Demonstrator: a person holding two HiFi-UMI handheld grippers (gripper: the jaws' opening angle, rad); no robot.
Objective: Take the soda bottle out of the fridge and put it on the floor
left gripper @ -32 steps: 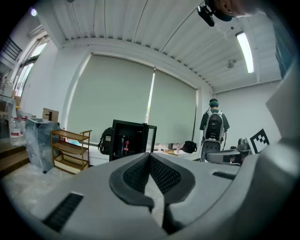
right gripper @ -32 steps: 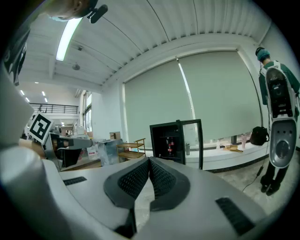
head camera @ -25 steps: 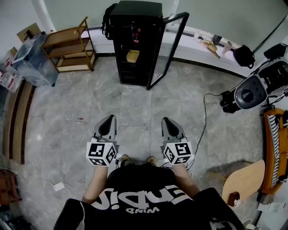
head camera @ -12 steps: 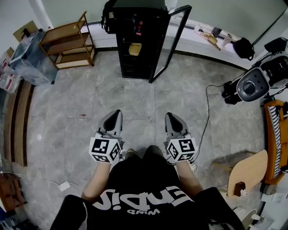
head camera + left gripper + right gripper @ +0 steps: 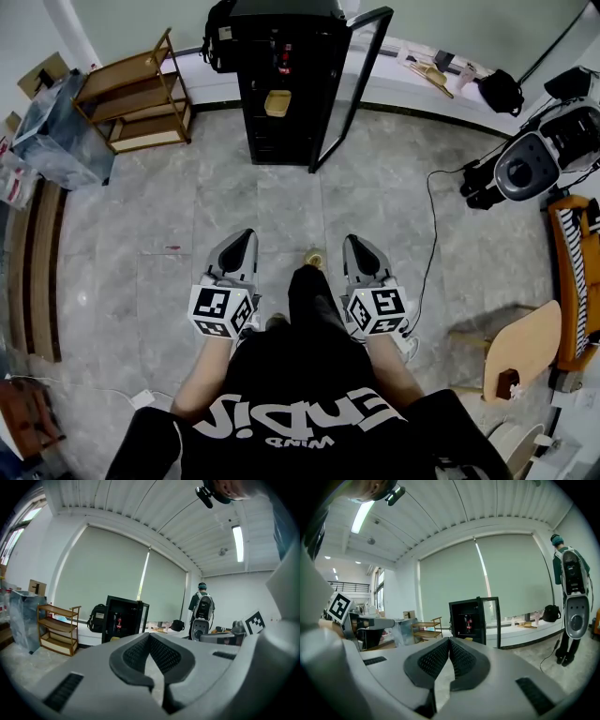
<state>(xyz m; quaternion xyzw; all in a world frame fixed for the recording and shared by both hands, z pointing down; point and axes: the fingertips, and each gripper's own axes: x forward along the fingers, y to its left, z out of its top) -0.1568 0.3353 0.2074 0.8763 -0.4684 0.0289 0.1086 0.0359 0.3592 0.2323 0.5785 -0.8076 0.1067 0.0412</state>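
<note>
My foot now swings forward between my left claw and right claw, both clenched on nothing. I am walking toward the open fridge at top centre. The soda bottle stands high inside it, well apart from me.

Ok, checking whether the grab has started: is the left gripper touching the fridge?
Apart. The head view shows a wide stretch of floor between the left gripper and the open fridge by the far wall.
</note>
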